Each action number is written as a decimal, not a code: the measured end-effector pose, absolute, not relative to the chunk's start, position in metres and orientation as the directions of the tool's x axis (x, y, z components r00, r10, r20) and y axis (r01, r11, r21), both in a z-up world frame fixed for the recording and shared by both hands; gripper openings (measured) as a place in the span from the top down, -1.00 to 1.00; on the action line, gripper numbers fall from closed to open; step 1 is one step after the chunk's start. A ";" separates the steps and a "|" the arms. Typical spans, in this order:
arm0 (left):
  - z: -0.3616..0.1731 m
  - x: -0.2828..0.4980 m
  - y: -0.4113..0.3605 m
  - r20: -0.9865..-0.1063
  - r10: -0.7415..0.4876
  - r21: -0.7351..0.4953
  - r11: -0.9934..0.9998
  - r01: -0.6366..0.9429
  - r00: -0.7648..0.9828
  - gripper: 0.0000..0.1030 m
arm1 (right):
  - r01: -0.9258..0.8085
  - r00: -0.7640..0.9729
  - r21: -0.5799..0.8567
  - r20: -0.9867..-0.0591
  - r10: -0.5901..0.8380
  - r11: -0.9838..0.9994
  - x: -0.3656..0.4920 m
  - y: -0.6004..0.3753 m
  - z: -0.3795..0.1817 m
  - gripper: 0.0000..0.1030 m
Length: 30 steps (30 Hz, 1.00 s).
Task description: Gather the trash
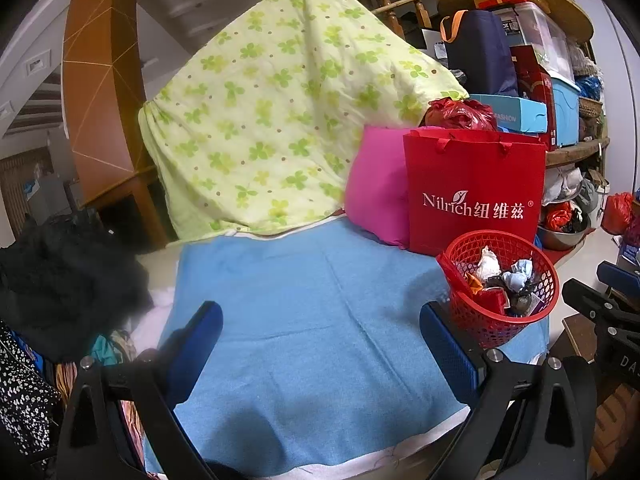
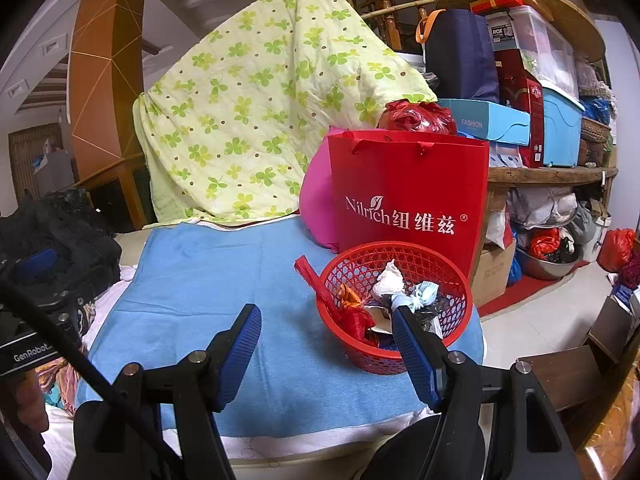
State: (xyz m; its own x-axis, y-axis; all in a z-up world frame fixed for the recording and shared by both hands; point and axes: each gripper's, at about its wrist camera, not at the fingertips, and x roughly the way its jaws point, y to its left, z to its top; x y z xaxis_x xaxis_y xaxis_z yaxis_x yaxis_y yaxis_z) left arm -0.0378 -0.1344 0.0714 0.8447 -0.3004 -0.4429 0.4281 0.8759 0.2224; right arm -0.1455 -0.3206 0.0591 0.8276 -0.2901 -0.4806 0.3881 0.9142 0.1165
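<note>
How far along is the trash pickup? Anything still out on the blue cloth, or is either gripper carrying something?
Looks nearly done. The red basket already holds crumpled paper, wrappers and other scraps. The blue cloth shows no loose trash in either view. In hand: nothing; the left gripper and right gripper are both open and empty. What may be left: only a check of areas outside these views.

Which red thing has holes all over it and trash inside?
The red basket on the blue towel. The red paper bag behind it has solid sides and white writing.
</note>
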 end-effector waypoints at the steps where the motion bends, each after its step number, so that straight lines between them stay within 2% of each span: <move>1: 0.071 -0.038 -0.135 -0.444 -0.300 0.222 0.876 0.428 0.844 -0.91 | 0.388 0.828 0.117 -0.480 -0.290 0.914 -0.146 -0.321 0.059 -0.39; 30: 0.055 -0.035 -0.139 -0.474 -0.297 0.233 0.866 0.443 0.829 -0.91 | 0.388 0.813 0.122 -0.513 -0.276 0.914 -0.140 -0.322 0.044 -0.39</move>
